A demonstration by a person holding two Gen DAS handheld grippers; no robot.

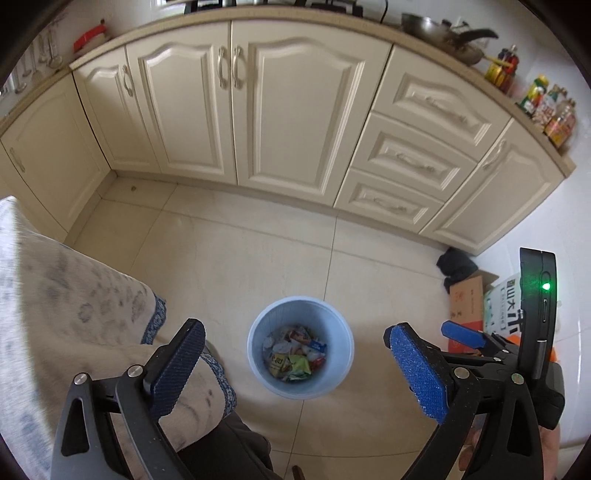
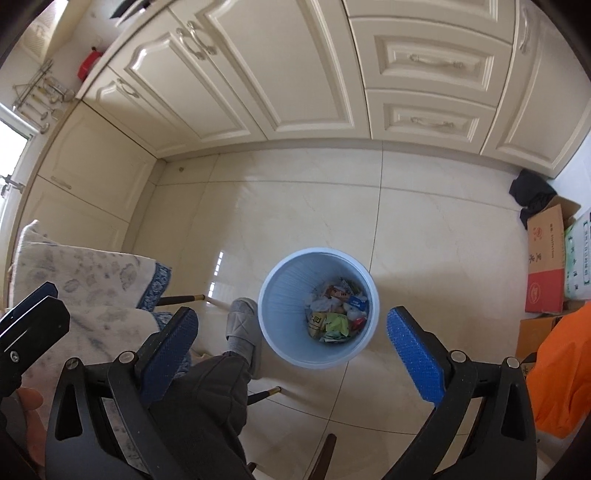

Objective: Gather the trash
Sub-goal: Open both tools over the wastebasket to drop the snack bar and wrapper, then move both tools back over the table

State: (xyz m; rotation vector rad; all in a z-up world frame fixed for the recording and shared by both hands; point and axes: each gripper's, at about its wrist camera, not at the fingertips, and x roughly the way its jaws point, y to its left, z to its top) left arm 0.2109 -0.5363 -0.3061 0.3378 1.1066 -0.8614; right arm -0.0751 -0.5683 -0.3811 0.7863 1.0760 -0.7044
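Standing over a pale blue bin (image 1: 300, 347) that sits out on the tiled floor (image 1: 240, 258), well clear of the cream cabinets (image 1: 258, 110) along the far edge of the room. The bin's got a heap of trash (image 1: 295, 356) in the bottom: crumpled wrappers, yellow and green packets, something white and scrunched. In the right wrist view the same bin (image 2: 318, 306) has its pile (image 2: 338, 312) pushed toward the right side of the base.

The left gripper (image 1: 295, 373) hangs above the bin with its blue-padded fingers spread wide, nothing between them. The right gripper (image 2: 291, 354) is just the same, wide open and holding nothing, the bin showing in the gap between its fingers.

Off to the left there's a patterned cloth (image 1: 74, 314) with a blue border draped over a table, its corner hanging near the left gripper. A foot in a grey slipper (image 2: 243, 328) is just beside the bin's left side. Cardboard boxes (image 2: 546, 266) and a black bundle (image 2: 532, 192) sit at the floor's right edge, near the end of the cabinets. Up on the counter there's a wok (image 1: 439, 33) and some bottles (image 1: 550, 107).
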